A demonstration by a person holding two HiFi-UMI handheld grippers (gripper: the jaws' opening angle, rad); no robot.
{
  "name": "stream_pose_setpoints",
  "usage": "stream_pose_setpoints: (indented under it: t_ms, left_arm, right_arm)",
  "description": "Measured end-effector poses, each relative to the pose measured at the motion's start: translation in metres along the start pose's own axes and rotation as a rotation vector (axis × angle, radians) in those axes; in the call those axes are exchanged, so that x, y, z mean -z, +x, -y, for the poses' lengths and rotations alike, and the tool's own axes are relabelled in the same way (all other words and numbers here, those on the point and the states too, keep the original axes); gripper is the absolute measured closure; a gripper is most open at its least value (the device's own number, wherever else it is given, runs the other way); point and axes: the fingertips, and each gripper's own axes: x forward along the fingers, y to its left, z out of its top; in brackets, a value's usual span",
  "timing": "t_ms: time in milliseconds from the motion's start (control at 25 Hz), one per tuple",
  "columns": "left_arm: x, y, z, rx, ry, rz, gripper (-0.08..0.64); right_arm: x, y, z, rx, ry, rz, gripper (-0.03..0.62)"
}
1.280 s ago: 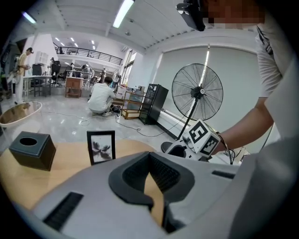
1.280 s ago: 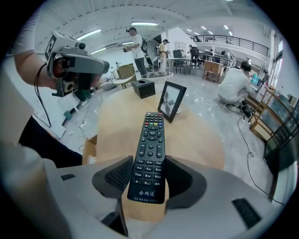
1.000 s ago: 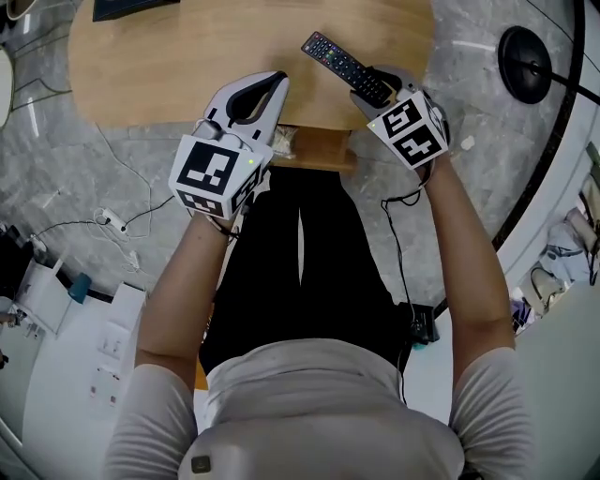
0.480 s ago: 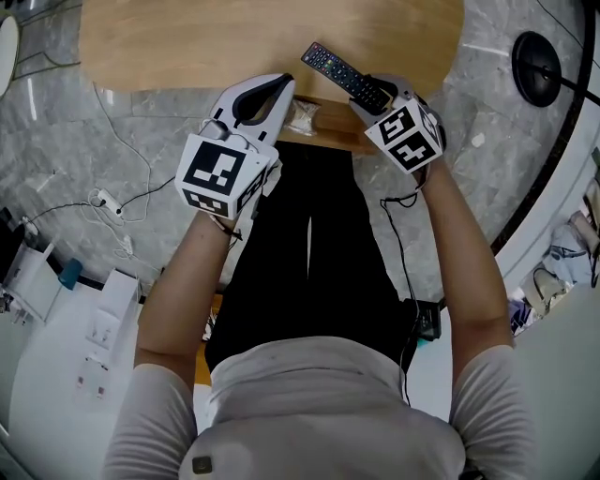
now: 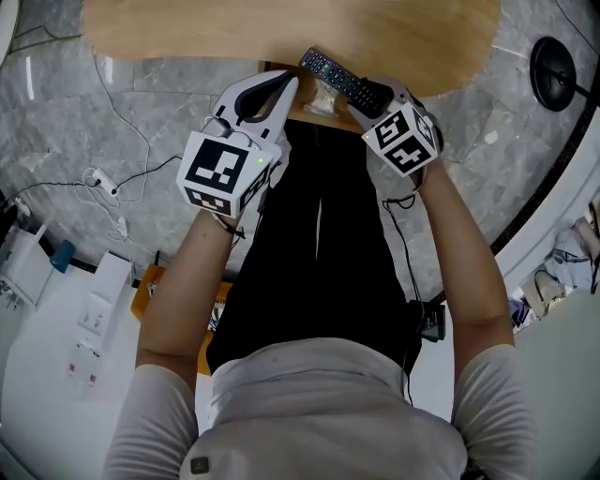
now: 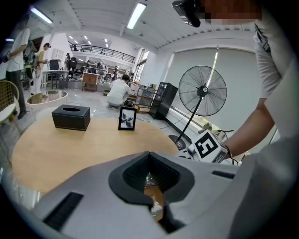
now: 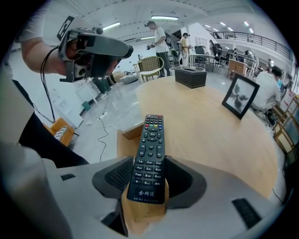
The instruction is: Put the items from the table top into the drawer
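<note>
The right gripper is clamping the one remote by its near end, over the single open drawer at the table's near edge. The left gripper, jaws together and empty, is hovering just left. One tissue box and one picture frame are standing far across the bare top.

Surface: round wooden table.
On it: black tissue box; picture frame, apparently standing upright.

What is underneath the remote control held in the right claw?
An open wooden drawer lies below the remote control, with a pale crinkly packet inside. The remote and right claw cover part of its floor.
</note>
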Motion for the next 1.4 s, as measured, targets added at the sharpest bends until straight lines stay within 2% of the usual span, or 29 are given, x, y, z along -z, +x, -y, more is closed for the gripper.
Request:
stream_pose_setpoints:
  t_ms: [360,800,1200,1400]
  left_arm:
    - [0.034,-0.002,-0.017,-0.008,-0.029,-0.004,0.551]
    - [0.063,0.005,-0.027,-0.017,-0.060,-0.019,0.551]
    - [0.078,0.005,-0.028,-0.019,-0.073,-0.034,0.551]
    - [0.072,0.001,-0.026,-0.022,-0.069,-0.024,0.551]
  right_arm:
    - [0.007,0.044,-0.029,-0.070,-0.042,-0.009,0.364]
    - [0.029,0.081,-0.037,-0.120,-0.116,-0.049,0.364]
    - [0.041,0.106,-0.041,-0.148,-0.101,-0.095,0.360]
    - [0.036,0.102,-0.041,-0.117,-0.087,-0.085,0.342]
